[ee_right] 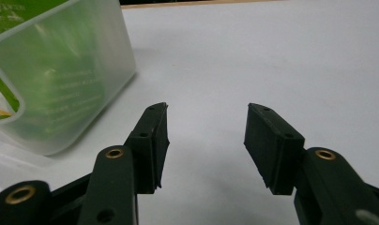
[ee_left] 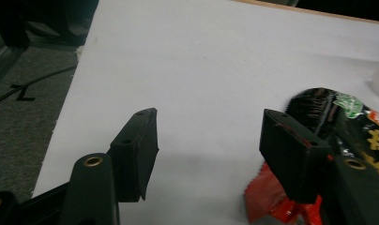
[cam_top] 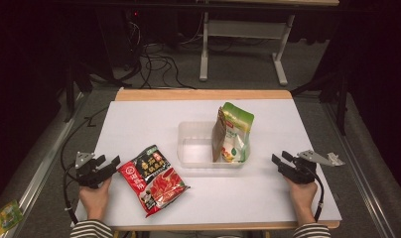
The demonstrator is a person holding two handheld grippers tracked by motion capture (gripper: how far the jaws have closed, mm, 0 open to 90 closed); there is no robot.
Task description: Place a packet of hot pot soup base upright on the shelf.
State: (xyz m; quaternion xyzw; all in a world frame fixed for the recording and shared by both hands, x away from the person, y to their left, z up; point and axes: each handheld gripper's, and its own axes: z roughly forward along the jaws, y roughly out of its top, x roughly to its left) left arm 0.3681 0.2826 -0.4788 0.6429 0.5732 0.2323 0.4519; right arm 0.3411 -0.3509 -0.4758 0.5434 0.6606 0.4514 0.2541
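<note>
A red and black snack bag [cam_top: 152, 178] lies flat on the white table top [cam_top: 139, 124], at the front left. My left gripper [cam_top: 108, 165] rests just left of it, open, with nothing between its jaws; in the left gripper view the bag [ee_left: 347, 136] lies behind the right jaw. A green pouch [cam_top: 233, 133] stands upright in the right end of a clear plastic bin [cam_top: 198, 148]. My right gripper [cam_top: 279, 161] sits low over the table to the right of the bin, open and empty. In the right gripper view the bin [ee_right: 61, 79] is at the upper left.
The wooden table edge [cam_top: 203, 94] runs along the back. A small green packet [cam_top: 5, 215] lies on the floor at the far left. Cables [cam_top: 159, 64] and a white desk frame [cam_top: 238, 29] are behind the table. Bare white surface lies between and around the grippers.
</note>
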